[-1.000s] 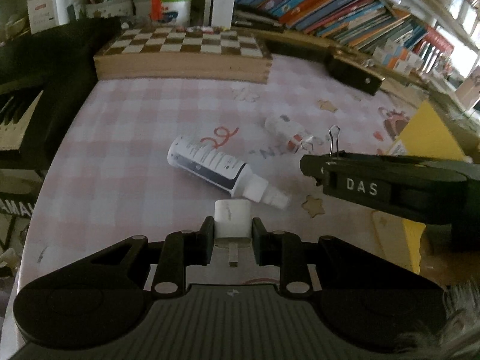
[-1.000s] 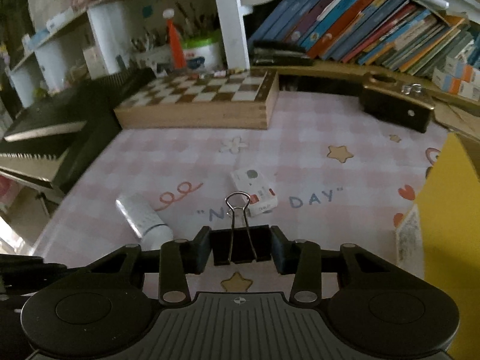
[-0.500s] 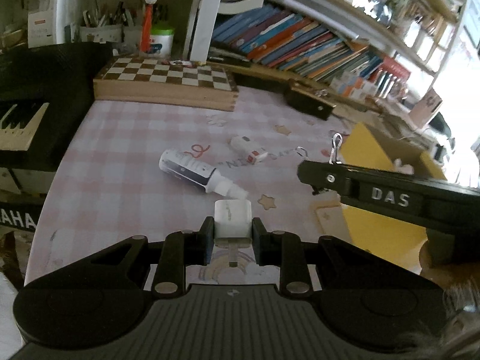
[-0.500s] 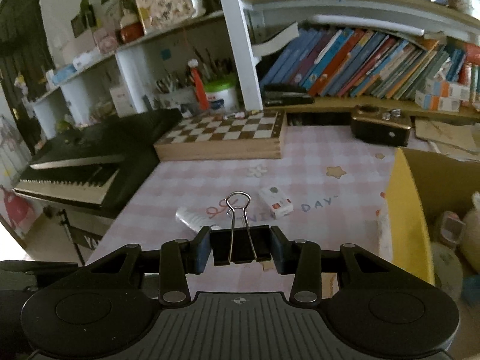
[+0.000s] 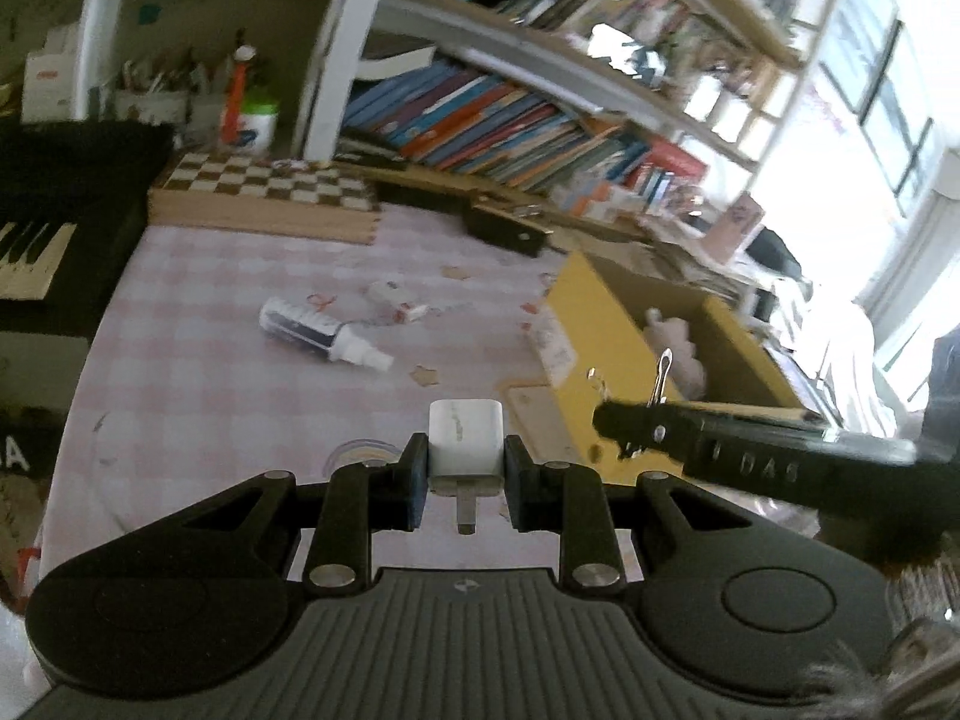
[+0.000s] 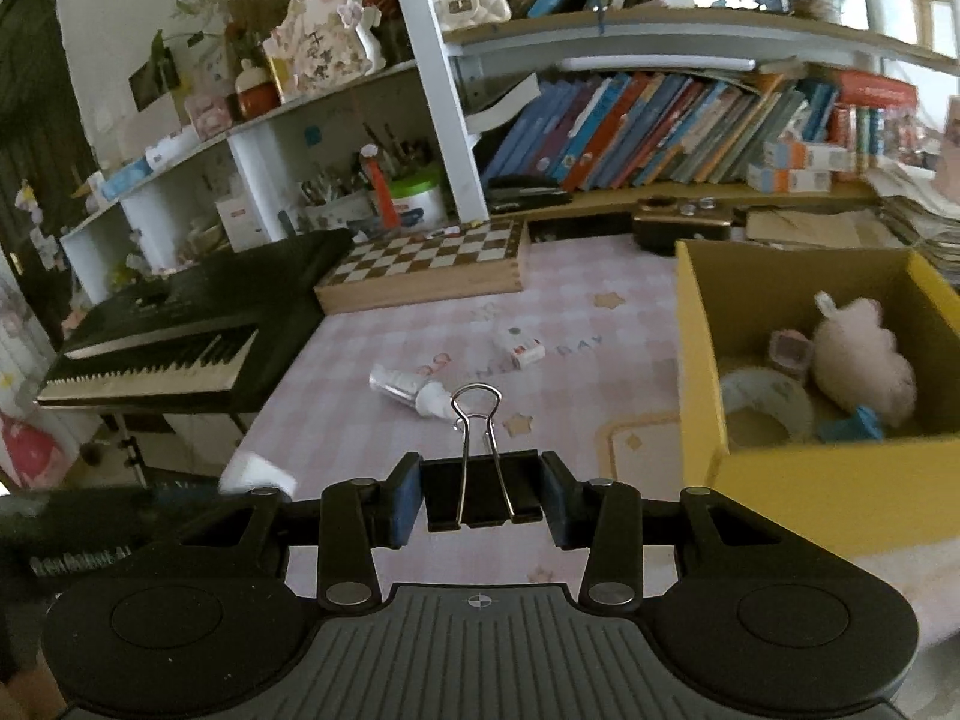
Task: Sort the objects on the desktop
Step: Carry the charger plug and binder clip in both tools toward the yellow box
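Note:
My left gripper (image 5: 465, 468) is shut on a white plug adapter (image 5: 465, 438), held above the pink checked tablecloth (image 5: 210, 396). My right gripper (image 6: 480, 495) is shut on a black binder clip (image 6: 480, 492) with wire handles; in the left wrist view the binder clip (image 5: 657, 396) and right gripper (image 5: 624, 426) reach in from the right in front of the yellow box (image 5: 600, 324). A white spray bottle (image 5: 321, 339) and a small white and red box (image 5: 396, 297) lie on the cloth. The yellow box (image 6: 834, 480) holds a plush toy (image 6: 861, 363), a tape roll and other small items.
A wooden chessboard box (image 6: 429, 273) sits at the back, a black keyboard (image 6: 180, 330) at the left edge. A black case (image 6: 681, 228) and a row of books (image 6: 660, 126) line the back shelf. A tan mat (image 6: 639, 450) lies beside the yellow box.
Both grippers have risen and swung right with their loads still held. The bottle and small box look farther off, and the yellow box's inside has come into view.

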`<state>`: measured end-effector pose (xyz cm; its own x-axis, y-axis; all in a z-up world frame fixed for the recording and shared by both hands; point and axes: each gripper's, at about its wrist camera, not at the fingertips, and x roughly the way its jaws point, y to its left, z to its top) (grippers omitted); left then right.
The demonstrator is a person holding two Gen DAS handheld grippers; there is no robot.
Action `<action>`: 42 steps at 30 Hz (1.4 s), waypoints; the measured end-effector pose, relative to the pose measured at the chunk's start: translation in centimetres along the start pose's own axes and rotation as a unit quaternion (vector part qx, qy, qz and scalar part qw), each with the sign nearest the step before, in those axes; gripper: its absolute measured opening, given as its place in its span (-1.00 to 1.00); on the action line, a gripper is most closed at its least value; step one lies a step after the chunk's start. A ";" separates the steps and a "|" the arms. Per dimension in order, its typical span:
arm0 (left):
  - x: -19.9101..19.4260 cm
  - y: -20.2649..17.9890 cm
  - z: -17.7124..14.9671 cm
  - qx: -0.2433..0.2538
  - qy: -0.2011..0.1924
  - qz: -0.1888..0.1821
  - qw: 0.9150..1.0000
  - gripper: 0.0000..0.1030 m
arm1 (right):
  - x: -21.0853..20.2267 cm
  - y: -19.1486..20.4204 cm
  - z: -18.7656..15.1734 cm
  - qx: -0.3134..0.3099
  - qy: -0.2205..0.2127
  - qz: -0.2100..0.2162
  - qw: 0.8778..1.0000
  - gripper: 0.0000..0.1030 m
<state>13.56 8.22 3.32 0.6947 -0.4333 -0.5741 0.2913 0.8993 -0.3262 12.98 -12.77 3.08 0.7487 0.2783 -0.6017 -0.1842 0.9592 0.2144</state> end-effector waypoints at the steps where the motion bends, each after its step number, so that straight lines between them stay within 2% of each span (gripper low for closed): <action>1: -0.5 -0.2 -0.2 0.005 -0.001 -0.005 1.000 -0.55 | -0.7 0.1 -0.6 0.002 0.000 -0.004 1.000 -0.21; 8: -1.7 -1.3 -2.8 0.028 0.026 -0.039 0.999 -0.55 | -4.0 0.4 -4.4 0.033 0.005 -0.032 0.999 -0.21; 15: -1.6 -3.2 -4.3 0.058 0.053 -0.085 0.993 -0.55 | -6.6 -0.8 -7.4 0.078 0.013 -0.074 0.994 -0.20; 23: -0.7 -5.9 -5.2 0.087 0.077 -0.138 0.984 -0.55 | -9.2 -2.5 -9.1 0.108 0.009 -0.119 0.987 -0.20; 29: 0.2 -8.4 -5.8 0.115 0.089 -0.179 0.973 -0.55 | -11.0 -4.9 -10.4 0.142 0.010 -0.164 0.976 -0.20; 42: 3.5 -14.2 -5.6 0.152 0.104 -0.211 0.960 -0.55 | -12.6 -10.2 -10.6 0.180 0.000 -0.191 0.965 -0.20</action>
<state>8.15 -6.42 1.73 0.3354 -0.7372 -0.5866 0.7191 0.6026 -0.3461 -1.31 -25.57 0.29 0.7176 -0.0916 -0.6904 0.3384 0.9122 0.2308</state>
